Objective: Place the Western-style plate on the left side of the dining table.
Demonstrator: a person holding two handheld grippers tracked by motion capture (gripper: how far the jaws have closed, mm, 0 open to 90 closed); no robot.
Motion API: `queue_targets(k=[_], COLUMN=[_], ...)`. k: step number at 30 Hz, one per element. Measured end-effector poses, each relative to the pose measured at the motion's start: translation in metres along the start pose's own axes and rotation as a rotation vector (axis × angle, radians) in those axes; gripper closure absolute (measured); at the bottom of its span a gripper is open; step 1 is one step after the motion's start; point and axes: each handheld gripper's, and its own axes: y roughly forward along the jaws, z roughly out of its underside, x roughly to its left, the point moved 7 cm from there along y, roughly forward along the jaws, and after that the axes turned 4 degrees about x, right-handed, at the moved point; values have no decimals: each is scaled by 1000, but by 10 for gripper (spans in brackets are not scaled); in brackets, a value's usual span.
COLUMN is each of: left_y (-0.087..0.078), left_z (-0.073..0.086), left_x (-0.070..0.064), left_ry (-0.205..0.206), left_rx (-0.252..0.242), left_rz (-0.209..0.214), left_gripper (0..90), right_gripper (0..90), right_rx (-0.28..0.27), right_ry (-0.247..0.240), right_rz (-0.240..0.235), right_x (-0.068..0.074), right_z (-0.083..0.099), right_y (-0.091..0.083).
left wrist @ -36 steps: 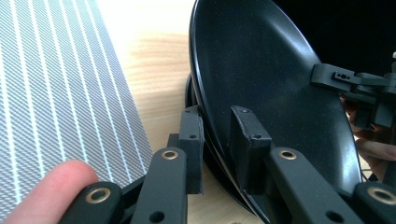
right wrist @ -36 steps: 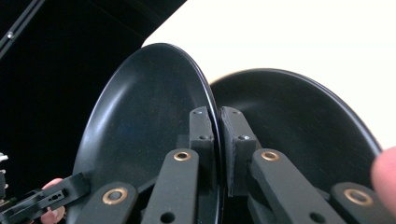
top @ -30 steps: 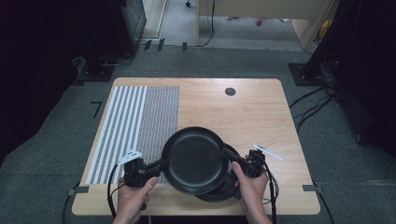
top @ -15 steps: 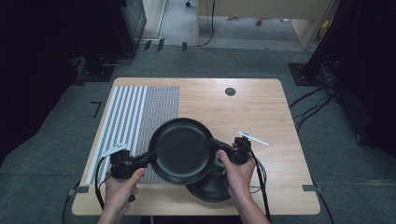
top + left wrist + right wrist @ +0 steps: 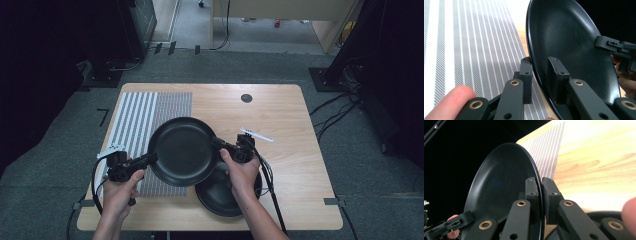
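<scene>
Black plate (image 5: 183, 151) pinched at opposite rims by left gripper (image 5: 146, 161) and right gripper (image 5: 220, 146). Thin-edge grips, probably slippery; could drop onto second plate (image 5: 226, 195) below.

A light wooden table with rounded corners (image 5: 290, 125) stands on grey carpet floor (image 5: 50, 150), a grey-and-white striped mat (image 5: 145, 112) on its left half. Black cables (image 5: 335, 112) trail at right; dark furniture, possibly cabinets (image 5: 135, 25), stands far left.
</scene>
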Motion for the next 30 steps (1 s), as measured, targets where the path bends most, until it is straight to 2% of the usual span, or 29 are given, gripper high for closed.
queue_targets(k=[7, 8, 14, 15, 16, 25, 30], left_y=[-3, -4, -7, -7, -7, -2, 0], left_z=[-11, -13, -18, -20, -20, -21, -20], left_x=[14, 20, 34, 42, 42, 74, 94], left_ry=[-11, -23, -44, -62, -62, -127, -168], left_rx=[-14, -19, -26, -35, -35, -38, -47], left_rz=[-10, -14, -40, -50, -50, -69, -99], left_gripper=[751, 752, 750, 750, 750, 747, 746], right_gripper=[849, 848, 846, 847, 847, 848, 849], right_rx=[10, 18, 45, 55, 55, 97, 140], right_ry=[-4, -9, -13, -13, -13, -34, -19], right_rz=[-7, -6, -9, -10, -10, 9, 19], right_x=[10, 13, 17, 20, 20, 25, 25], right_z=[-8, -11, -15, -16, -16, -21, -18], right_y=[17, 24, 44, 53, 53, 90, 114])
